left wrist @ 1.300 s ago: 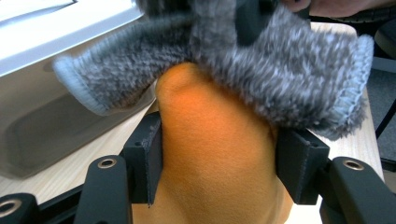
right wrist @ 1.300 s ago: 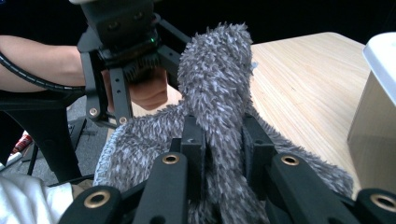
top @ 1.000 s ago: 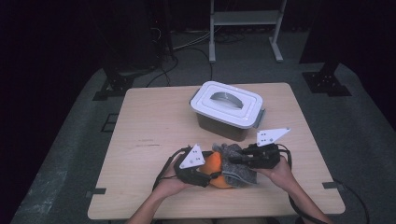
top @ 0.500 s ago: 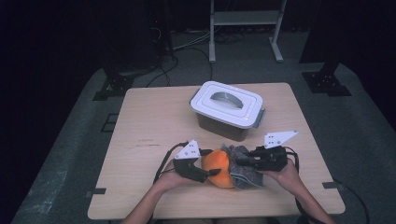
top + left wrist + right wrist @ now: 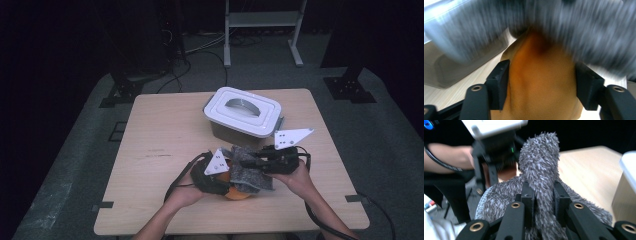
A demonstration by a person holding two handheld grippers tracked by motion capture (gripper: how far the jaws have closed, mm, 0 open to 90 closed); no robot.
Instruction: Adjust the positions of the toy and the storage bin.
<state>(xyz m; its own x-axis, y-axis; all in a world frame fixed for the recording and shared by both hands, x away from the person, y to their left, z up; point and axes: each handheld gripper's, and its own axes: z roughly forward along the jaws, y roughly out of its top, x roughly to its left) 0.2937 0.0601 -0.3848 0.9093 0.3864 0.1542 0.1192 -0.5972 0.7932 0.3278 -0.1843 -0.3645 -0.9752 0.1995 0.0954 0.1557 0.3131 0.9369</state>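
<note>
An orange ball-like thing [image 5: 235, 194] sits near the table's front edge, partly under a grey fuzzy cloth [image 5: 250, 172]. My left gripper [image 5: 226, 183] comes at it from the left. In the left gripper view its jaws have just been closing, and both pads now press the sides of the orange thing [image 5: 541, 95], with the blurred cloth [image 5: 586, 37] hanging above. My right gripper [image 5: 245, 162] points left from the right side. It is shut on a bunched fold of the cloth [image 5: 539, 162], which stands up between the right gripper's [image 5: 543, 195] jaws.
A white lidded container [image 5: 243, 112] stands just behind the hands, toward the table's far right; its grey wall [image 5: 449, 70] is close by in the left gripper view. The wooden table [image 5: 165, 130] has free room at the left and far left.
Both hands have risen slightly. The cloth, earlier lying behind and right of the orange thing, now drapes over its top. The left jaws have drawn in onto the orange thing.
</note>
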